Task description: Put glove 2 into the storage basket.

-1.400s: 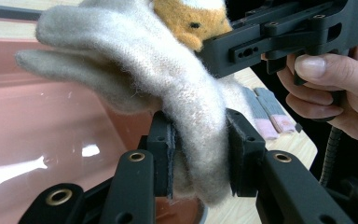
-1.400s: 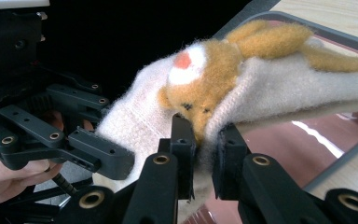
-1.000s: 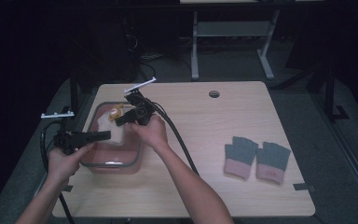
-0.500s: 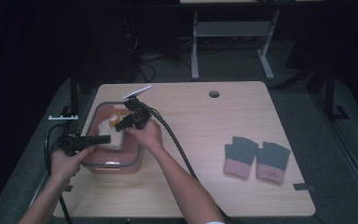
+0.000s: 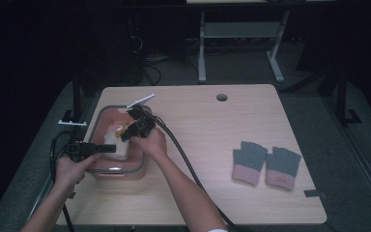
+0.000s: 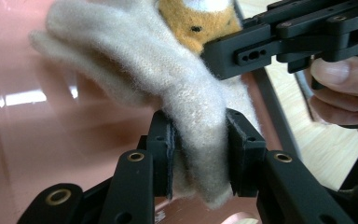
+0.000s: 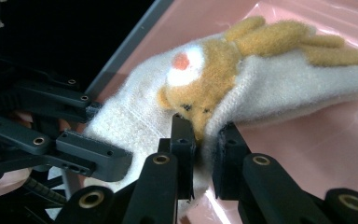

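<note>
Hanging over a pink tub [image 5: 107, 112] with a dark rim at the table's [image 5: 212, 145] left side: a fuzzy cream mitten [image 5: 116, 144] bearing a tan animal face with a white-and-orange snout and tan antlers. Pinching one end of it tightly, the left gripper [image 5: 107, 148]; clamping the other end beside the face, the right gripper [image 5: 124, 135].
</note>
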Demonstrator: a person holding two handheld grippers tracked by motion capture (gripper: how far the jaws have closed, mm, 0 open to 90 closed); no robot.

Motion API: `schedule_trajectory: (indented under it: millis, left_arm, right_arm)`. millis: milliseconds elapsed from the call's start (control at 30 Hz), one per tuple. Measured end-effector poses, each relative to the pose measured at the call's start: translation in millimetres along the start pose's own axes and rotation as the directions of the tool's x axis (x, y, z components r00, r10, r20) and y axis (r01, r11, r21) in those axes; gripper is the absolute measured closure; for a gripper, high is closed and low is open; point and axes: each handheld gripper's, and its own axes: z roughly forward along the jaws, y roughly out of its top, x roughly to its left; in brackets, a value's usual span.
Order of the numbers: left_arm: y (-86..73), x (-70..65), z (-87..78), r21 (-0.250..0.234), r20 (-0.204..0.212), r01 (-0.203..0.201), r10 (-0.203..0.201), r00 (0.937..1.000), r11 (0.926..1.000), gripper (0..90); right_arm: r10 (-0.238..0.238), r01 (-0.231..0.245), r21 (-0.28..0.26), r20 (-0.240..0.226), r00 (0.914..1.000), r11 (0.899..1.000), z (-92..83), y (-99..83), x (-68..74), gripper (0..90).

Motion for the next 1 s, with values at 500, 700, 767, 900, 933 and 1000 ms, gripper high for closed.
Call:
schedule_trajectory:
  millis: [500, 700, 767, 900, 933, 1000]
  left_arm:
    - [-2.5, 1.7, 16.6, 0.081, -0.106, -0.031, 0.040, 0.9935, 0.9962, 65.6]
    - [-5.1, 1.8, 19.3, 0.093, -0.122, -0.026, 0.038, 0.9918, 0.9953, 65.5]
    - [-5.0, 2.6, 19.4, 0.100, -0.128, -0.031, 0.043, 0.9908, 0.9946, 65.5]
    - [-5.5, 1.8, 20.3, 0.104, -0.133, -0.030, 0.043, 0.9901, 0.9941, 65.5]
    - [-5.5, 1.6, 20.3, 0.105, -0.137, -0.028, 0.043, 0.9896, 0.9941, 65.5]
    - [-5.6, 1.6, 20.6, 0.104, -0.139, -0.025, 0.040, 0.9895, 0.9942, 65.4]
  right_arm:
    - [-0.025, 0.021, 0.050, 0.086, 0.9960, 0.999, 8.4, -1.2, 0.2, 73.4]
    - [-0.034, 0.026, 0.072, 0.110, 0.9934, 0.997, 7.0, -1.6, 1.1, 68.9]
    - [-0.037, 0.028, 0.072, 0.118, 0.9923, 0.997, 5.5, -1.2, 2.5, 67.2]
    - [-0.036, 0.027, 0.068, 0.135, 0.9902, 0.997, 3.3, -0.4, 2.9, 62.5]
    - [-0.038, 0.029, 0.065, 0.145, 0.9888, 0.998, 2.5, -0.4, 2.4, 61.2]
    - [-0.036, 0.028, 0.058, 0.147, 0.9884, 0.998, 0.8, -0.2, 1.9, 60.5]
